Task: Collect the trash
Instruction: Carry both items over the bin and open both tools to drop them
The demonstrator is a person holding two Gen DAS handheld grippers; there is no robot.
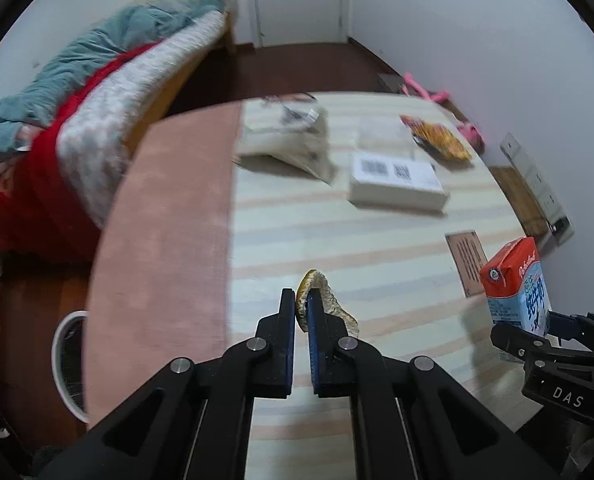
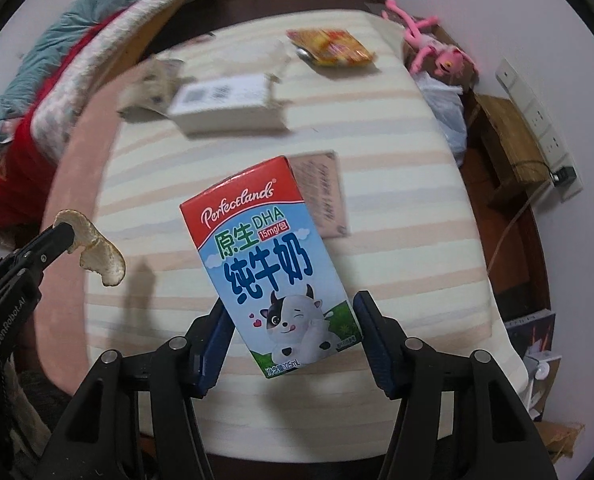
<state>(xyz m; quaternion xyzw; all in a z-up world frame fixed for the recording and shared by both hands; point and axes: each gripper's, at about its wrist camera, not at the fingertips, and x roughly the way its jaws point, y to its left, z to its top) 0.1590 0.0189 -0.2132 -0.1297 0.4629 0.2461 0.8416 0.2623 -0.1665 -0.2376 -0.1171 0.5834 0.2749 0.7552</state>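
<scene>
Striped bed (image 2: pixel 397 240) holds a box (image 2: pixel 225 104); left tool (image 1: pixel 302 300) pinches peel (image 1: pixel 329 300), right tool (image 2: pixel 289 316) grips carton (image 2: pixel 269 264).

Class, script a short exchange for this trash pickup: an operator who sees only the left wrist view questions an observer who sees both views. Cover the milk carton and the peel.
Operator: My view cuts off the bottom of the milk carton. Is it really gripped?
Observer: Yes. In the right wrist view the right claw has a pad pressed on each lower side of the milk carton, which is tilted.
Operator: My own fingers hide most of the peel. How does it sit?
Observer: The left claw pinches one end at its tip. The rest of the peel curls downward, clear of the striped bed cover.
</scene>
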